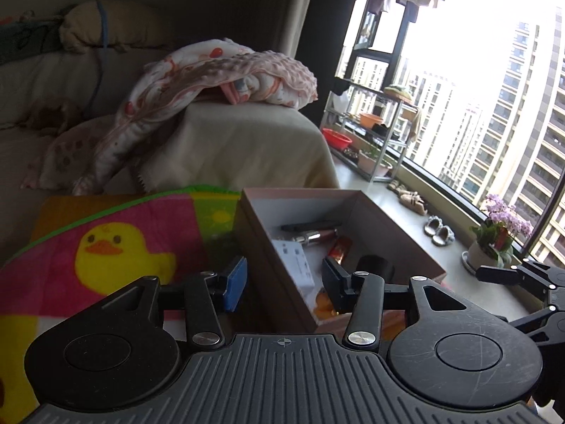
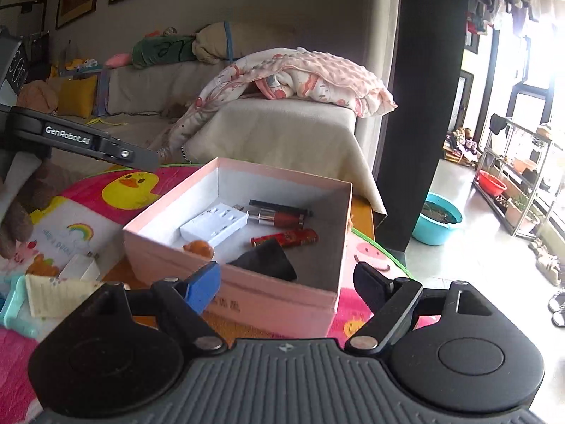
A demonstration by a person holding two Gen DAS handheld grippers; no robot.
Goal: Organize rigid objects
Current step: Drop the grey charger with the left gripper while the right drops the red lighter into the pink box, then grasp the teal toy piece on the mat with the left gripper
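Both grippers sit nearest the cameras, each with its two fingers spread apart and gripping nothing. From the right wrist view, the right gripper (image 2: 287,284) hovers just before the near wall of an open pink box (image 2: 282,173), which rests on a bright duck-print mat (image 2: 137,185). Inside the box lie a white adapter (image 2: 213,228), a reddish lipstick tube (image 2: 277,218), a thin black pen (image 2: 279,206) against the far side, a red lighter (image 2: 284,238), a small orange figure (image 2: 197,247) in the near left corner, and a black item (image 2: 265,259) by the near wall. From the left wrist view, the left gripper (image 1: 284,282) straddles the box's left wall (image 1: 268,247), one finger outside and one over the interior. To the left of the box, on the mat, a small white block (image 2: 79,266) looks like the next piece to gather. A good pick would probably approach from above, close on its long sides, then lift clear of the box's rim before lowering inside. Open mat lies left; the table edge and a drop to the floor are close on the right.
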